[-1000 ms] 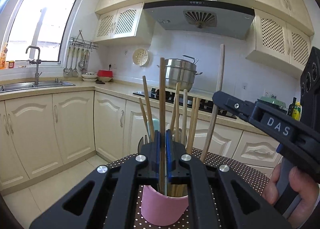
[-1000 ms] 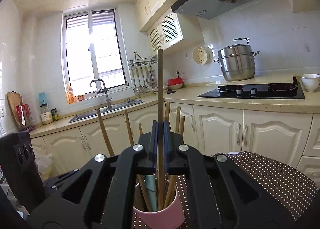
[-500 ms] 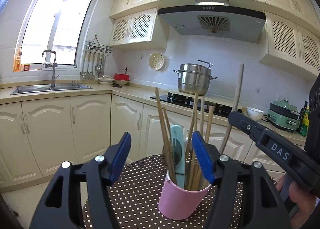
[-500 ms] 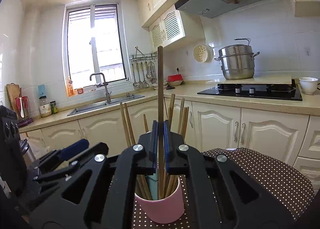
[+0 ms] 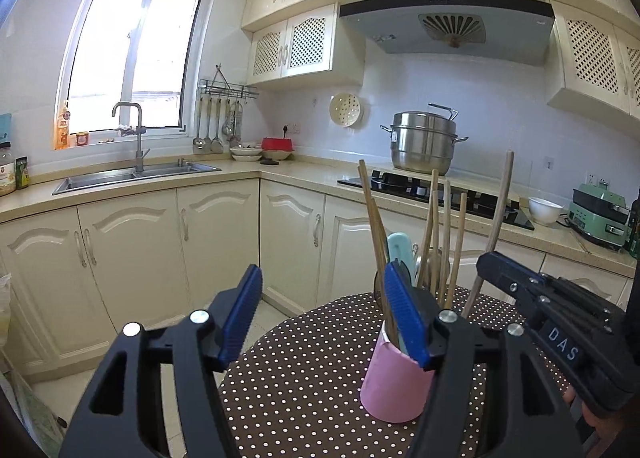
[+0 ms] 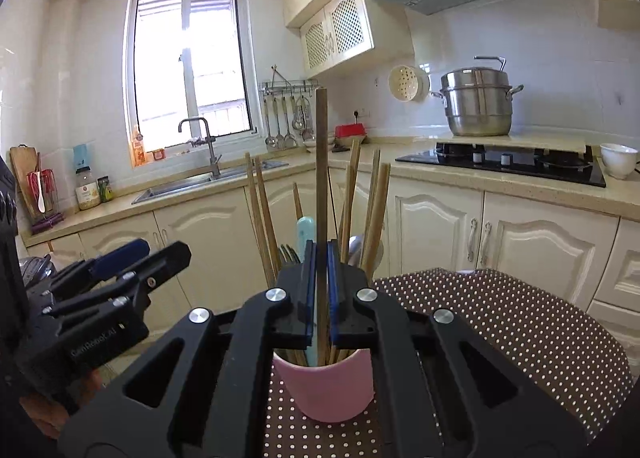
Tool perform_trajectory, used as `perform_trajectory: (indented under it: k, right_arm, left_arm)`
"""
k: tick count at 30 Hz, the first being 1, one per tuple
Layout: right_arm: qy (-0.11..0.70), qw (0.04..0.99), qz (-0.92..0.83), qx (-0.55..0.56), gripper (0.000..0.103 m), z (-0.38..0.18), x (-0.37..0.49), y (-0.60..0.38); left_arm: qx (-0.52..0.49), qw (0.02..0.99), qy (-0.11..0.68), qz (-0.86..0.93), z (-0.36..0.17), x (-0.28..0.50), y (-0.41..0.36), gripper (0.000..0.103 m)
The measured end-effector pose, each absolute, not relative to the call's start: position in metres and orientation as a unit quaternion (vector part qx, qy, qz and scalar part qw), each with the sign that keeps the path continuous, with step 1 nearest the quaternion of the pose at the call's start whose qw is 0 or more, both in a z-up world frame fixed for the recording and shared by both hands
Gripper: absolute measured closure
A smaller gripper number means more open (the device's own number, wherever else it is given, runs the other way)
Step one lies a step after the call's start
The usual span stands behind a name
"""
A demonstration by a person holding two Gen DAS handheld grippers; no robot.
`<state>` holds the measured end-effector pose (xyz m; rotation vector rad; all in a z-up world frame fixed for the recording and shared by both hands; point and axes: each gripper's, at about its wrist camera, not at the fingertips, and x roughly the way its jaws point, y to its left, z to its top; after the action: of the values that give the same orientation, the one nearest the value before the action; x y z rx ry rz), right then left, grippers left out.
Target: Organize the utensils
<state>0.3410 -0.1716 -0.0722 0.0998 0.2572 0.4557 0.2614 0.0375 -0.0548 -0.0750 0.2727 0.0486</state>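
Left wrist view: left gripper (image 5: pixel 322 316) spread apart, gripping nothing, beside pink cup (image 5: pixel 394 386) of utensils on dotted tablecloth (image 5: pixel 304 378). Right wrist view: right gripper (image 6: pixel 318 290) clamped on upright wooden stick (image 6: pixel 321 162) above the cup; kitchen counter (image 6: pixel 520 184) behind.

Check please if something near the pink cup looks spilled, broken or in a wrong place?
Nothing stands out. The pink cup stands upright on the dotted tablecloth, with the wooden utensils leaning loosely inside. No spill shows. The right tongs hold one wooden stick upright over the cup; the left tongs are open and empty.
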Motion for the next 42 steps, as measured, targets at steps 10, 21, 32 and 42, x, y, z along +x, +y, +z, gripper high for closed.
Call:
perform_trajectory:
  k: [10,21,32,42]
  right_arm:
    - [0.144,0.963,0.222,0.059,0.097,-0.081,0.339,-0.174]
    - [0.139,0.964,0.220,0.054,0.085,-0.072,0.321,-0.172]
    - [0.108,0.972,0.202,0.051,0.038,-0.056,0.270,-0.181]
    - [0.078,0.981,0.174,0.031,0.022,-0.033,0.189,-0.179]
  left_arm:
    - [-0.030,0.990,0.136,0.028,-0.052,0.247,0.040,0.040]
    - [-0.018,0.991,0.126,0.030,-0.047,0.221,0.040,0.038]
    - [-0.018,0.994,0.102,0.040,-0.037,0.168,0.046,0.029]
    - [-0.004,0.997,0.069,0.027,-0.015,0.102,0.039,0.017]
